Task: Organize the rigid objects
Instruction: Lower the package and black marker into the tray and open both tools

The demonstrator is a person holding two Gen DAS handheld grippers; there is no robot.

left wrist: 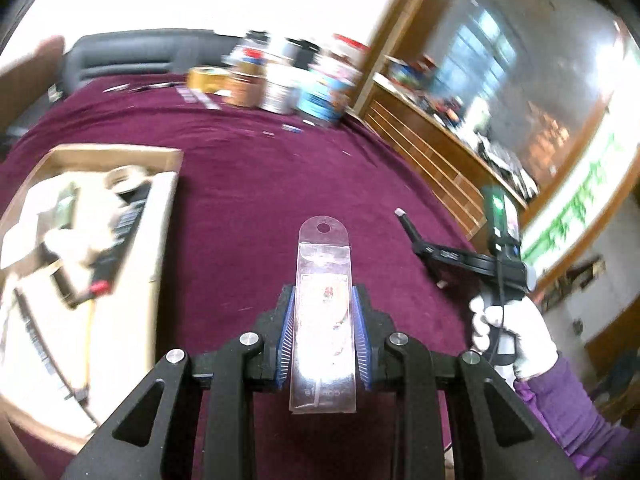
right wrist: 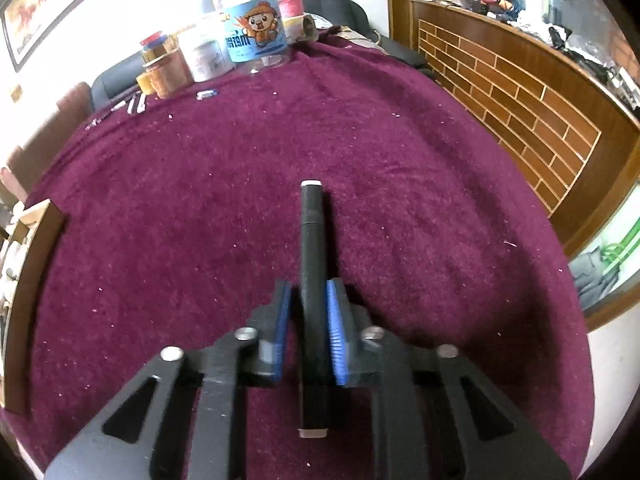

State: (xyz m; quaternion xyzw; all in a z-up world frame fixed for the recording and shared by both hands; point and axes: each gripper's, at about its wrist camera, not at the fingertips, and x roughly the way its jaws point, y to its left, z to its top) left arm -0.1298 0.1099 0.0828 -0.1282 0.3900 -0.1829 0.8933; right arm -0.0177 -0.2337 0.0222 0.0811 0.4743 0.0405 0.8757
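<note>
Your left gripper (left wrist: 324, 320): jaws pinching a clear packet (left wrist: 325, 320). Your right gripper (right wrist: 308, 312): pinching a black pen (right wrist: 313, 264). Below: maroon cloth (right wrist: 224, 208); box (left wrist: 160, 216) at left.

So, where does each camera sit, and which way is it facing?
Left wrist: on the left gripper, looking forward and down over the maroon cloth; its jaws hold a clear packet; cardboard box at left; a gloved hand with the right gripper at right.
Right wrist: on the right gripper, facing the jars; jaws shut on a black pen.
Shared: cloth, jars, box edge, pen, wooden cabinet.
</note>
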